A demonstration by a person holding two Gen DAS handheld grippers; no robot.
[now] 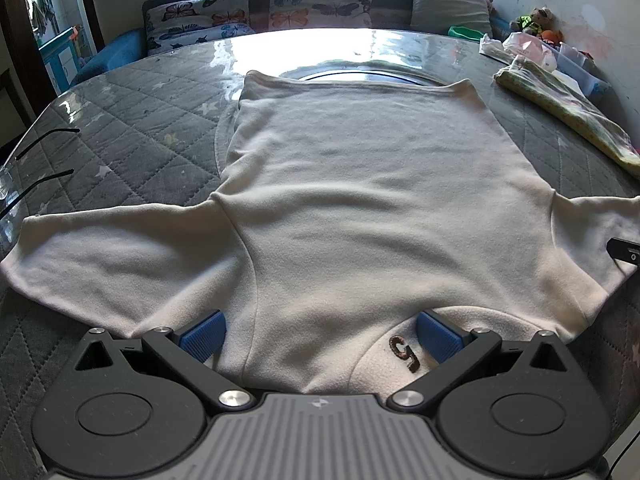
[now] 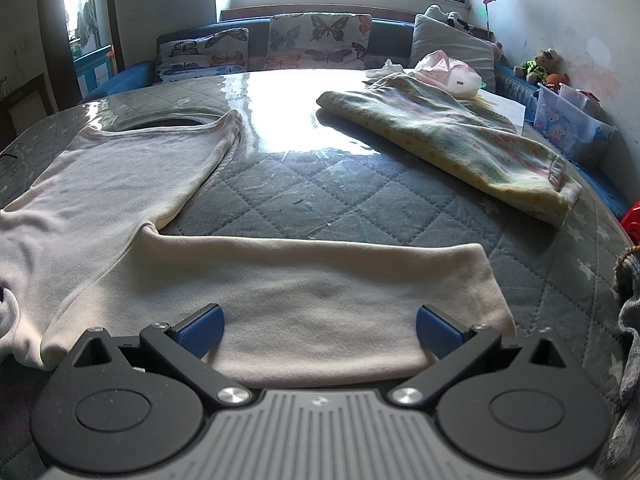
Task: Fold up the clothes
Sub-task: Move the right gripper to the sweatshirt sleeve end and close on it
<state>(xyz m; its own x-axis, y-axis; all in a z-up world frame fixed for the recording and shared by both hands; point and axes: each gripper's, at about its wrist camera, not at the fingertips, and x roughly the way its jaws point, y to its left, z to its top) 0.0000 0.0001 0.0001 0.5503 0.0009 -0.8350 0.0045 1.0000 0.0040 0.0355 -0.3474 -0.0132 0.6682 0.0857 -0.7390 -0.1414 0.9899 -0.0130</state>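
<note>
Two grippers hang over a cream sweater (image 1: 360,208) spread flat on the quilted table (image 1: 132,128), sleeves out to both sides. The left gripper (image 1: 320,338) has its blue fingers (image 1: 202,338) spread wide above the neckline, pinching nothing, next to a brown mark (image 1: 404,354) stitched inside the collar. The right gripper (image 2: 320,332) is likewise spread wide over the near sleeve (image 2: 320,280), empty. A folded yellow patterned blanket (image 2: 460,140) lies well apart on the table's far right, with butterfly cushions (image 2: 316,40) behind.
</note>
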